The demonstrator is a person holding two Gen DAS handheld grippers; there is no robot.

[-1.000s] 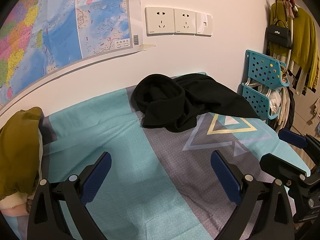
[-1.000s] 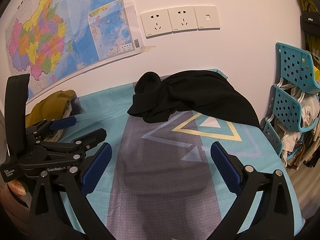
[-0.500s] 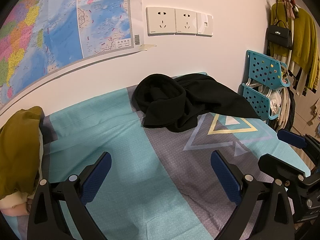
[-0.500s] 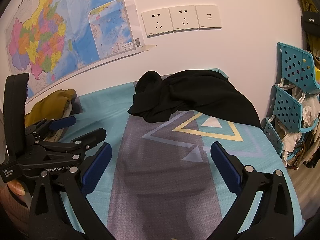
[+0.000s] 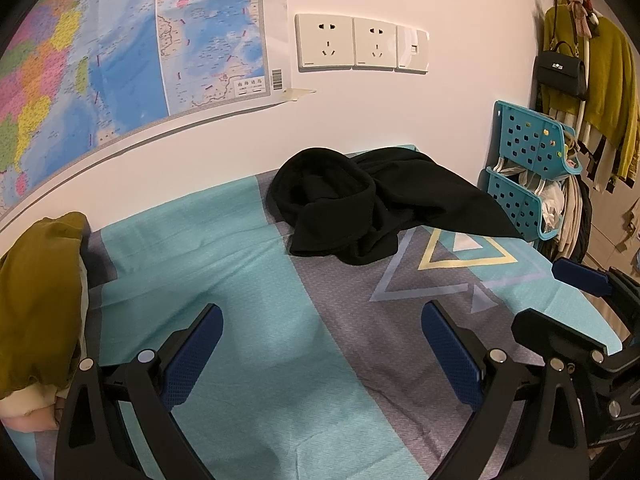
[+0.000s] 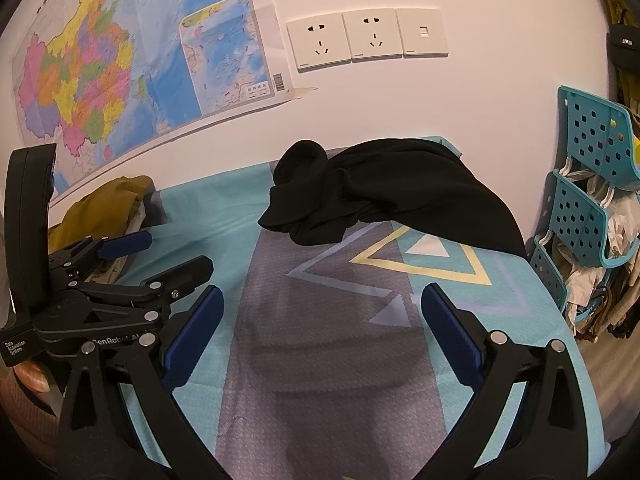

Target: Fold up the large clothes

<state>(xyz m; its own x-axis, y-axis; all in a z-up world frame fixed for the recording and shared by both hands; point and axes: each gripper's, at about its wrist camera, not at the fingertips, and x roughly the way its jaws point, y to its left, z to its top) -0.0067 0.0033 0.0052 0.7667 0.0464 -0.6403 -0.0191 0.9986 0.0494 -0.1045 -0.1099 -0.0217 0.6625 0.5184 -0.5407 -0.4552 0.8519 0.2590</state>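
1. A bed sheet [image 5: 248, 320] in teal and grey, printed with yellow and lavender triangle outlines, covers the surface below both cameras and runs back to a white wall.
2. A large colourful map [image 6: 120, 64] hangs on that wall to the left, its lower right corner fixed with a strip of tape.
3. A black garment [image 5: 360, 208], the clothing to be folded, lies crumpled in a heap at the far end of the sheet, close against the wall. Its left part is bunched into a rounded roll, and its right part spreads flatter toward the sheet's right edge. Nothing touches it.
4. An olive-yellow garment [image 5: 36, 292] sits piled at the left edge of the sheet, well apart from the black one, with pale fabric showing beneath it.
5. A teal perforated rack [image 6: 592, 184] with two tiers stands beyond the sheet's right edge, holding light-coloured items; in the left wrist view, mustard clothes and a small black handbag [image 5: 560, 74] hang above and behind it.
6. The left gripper [image 5: 322, 344] hovers over the near part of the sheet, its blue-padded fingers spread wide apart and holding nothing.
7. The right gripper [image 6: 322, 332] hangs beside it over the grey band, fingers likewise spread wide and empty, well short of the black garment.
8. Three white wall plates [image 5: 362, 46], two sockets and one switch-like plate, sit in a row to the right of the map.
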